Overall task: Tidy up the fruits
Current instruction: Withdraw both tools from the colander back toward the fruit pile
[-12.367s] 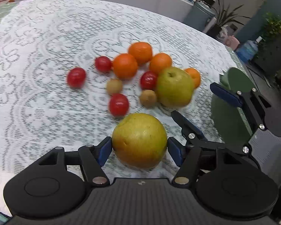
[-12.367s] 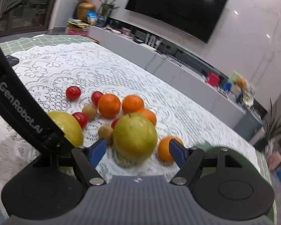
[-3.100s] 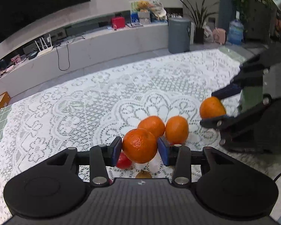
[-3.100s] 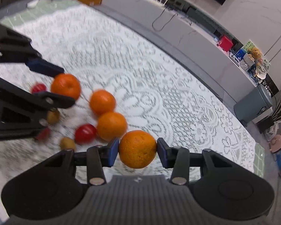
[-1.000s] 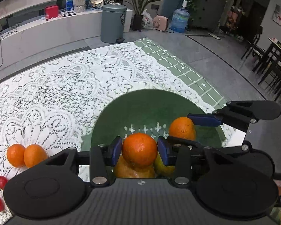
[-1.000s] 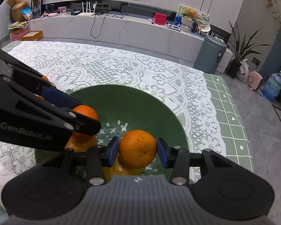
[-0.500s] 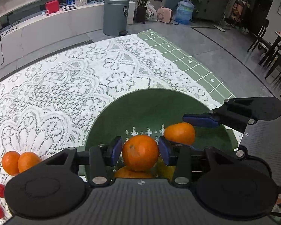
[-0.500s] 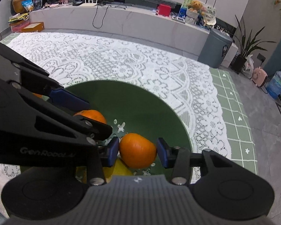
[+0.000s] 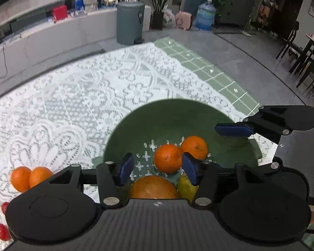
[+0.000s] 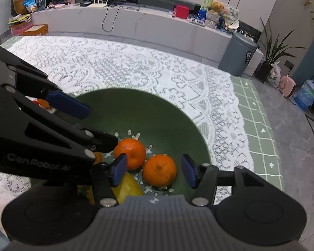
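L gripper [image 9: 158, 168] w/ jaws apart, just been opening, pads off the fruit; R gripper [image 10: 153, 170] same, jaws just been opening, gripping nothing. Below them 2 oranges [image 9: 168, 158] sit touching on the floor of the green bowl [image 9: 169, 115], next to a big orange fruit [image 9: 153, 187] & a yellow-green one [image 9: 185, 186]. Outside the bowl on the lace tablecloth [image 9: 77, 96]: 2 more small oranges [image 9: 30, 177] & red tomatoes [image 9: 2, 231] at far left.

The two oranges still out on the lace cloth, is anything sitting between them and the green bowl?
Nothing visible. In the left wrist view the two oranges lie on bare lace tablecloth left of the green bowl, with only cloth between. The left gripper hangs open over the bowl.
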Available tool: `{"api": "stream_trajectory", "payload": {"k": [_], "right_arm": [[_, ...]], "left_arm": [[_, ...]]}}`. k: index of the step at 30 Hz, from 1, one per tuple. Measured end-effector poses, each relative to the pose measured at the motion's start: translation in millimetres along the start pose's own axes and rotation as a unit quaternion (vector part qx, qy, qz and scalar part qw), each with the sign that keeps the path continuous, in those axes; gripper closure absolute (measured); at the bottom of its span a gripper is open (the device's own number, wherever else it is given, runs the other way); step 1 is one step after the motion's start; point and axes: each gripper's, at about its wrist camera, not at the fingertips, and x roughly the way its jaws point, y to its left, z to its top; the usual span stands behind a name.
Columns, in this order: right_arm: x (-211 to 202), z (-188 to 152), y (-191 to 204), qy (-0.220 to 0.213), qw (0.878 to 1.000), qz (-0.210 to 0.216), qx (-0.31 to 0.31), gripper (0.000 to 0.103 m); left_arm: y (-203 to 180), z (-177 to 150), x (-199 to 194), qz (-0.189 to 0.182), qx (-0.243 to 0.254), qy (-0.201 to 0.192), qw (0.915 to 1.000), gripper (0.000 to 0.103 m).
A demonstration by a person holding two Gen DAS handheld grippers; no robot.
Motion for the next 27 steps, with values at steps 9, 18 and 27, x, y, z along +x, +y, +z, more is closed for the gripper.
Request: {"api": "stream_trajectory", "payload": {"k": [9, 18, 27], "right_arm": [[-40, -10, 11, -0.054, 0.996, -0.021, 0.067, 0.017], [-73, -23, 41, -0.105, 0.988, -0.002, 0.117, 0.007], [-76, -32, 75, -0.115, 0.986, 0.016, 0.121, 0.004]], "left_arm": [[6, -14, -47, 0.018, -0.002, -0.067, 0.9976, 0.020], [33, -44, -85, 0.008, -0.052, -0.094, 0.9941, 0.013], [65, -97, -115, 0.022, -0.097, -0.125, 0.9871, 0.007]]}}
